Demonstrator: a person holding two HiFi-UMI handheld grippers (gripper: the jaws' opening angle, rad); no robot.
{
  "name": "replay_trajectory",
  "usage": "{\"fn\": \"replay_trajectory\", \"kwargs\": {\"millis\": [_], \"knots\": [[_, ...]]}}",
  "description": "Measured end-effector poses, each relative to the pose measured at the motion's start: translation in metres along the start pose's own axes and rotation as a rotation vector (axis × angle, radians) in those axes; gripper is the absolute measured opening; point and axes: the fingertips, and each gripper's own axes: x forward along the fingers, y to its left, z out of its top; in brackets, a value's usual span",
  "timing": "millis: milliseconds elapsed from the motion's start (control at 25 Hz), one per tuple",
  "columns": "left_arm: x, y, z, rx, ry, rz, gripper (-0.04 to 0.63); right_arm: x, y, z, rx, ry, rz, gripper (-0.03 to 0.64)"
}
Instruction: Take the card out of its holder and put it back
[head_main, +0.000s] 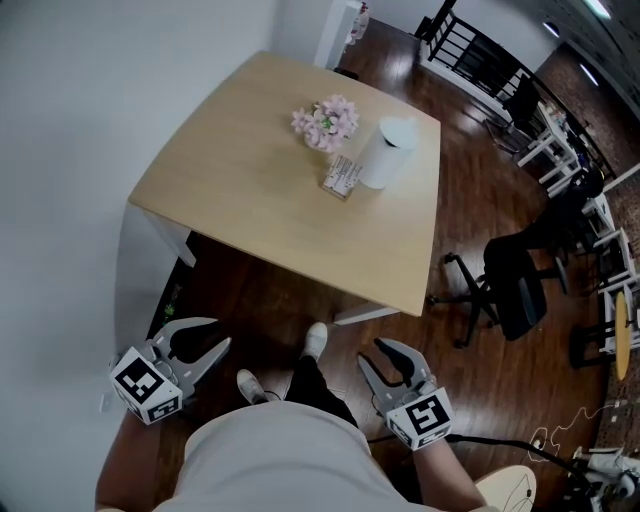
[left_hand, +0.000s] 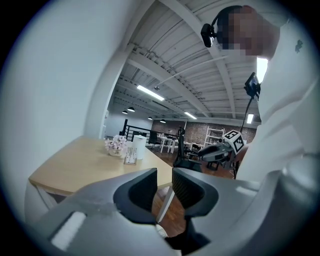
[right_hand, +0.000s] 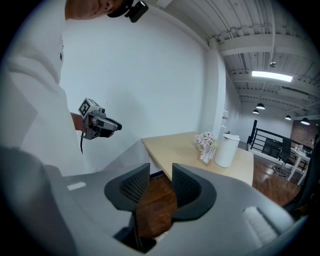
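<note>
Wooden bench (head_main: 250, 190) carries the card holder (head_main: 342, 177), card inside, just beside pink flowers (head_main: 325, 122) and a white canister (head_main: 387, 152), while my left tongs (head_main: 221, 332) and right tongs (head_main: 372, 351) hang well short of it, both parted and empty.

Wooden table (head_main: 250, 200) — flowers (head_main: 325, 122), card holder (head_main: 343, 176), white canister (head_main: 385, 152) on it.

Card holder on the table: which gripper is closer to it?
Right, by a little. The right gripper hangs off the table's near edge, almost straight in front of the card holder; the left gripper hangs farther out to the left.
</note>
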Motion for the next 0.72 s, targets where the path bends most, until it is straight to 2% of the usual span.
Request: {"fn": "replay_trajectory", "kwargs": {"millis": [720], "knots": [[0.009, 0.028, 0.003, -0.023, 0.006, 0.037, 0.101, 0.042, -0.025, 0.008, -0.020, 0.016, 0.037, 0.133]]}}
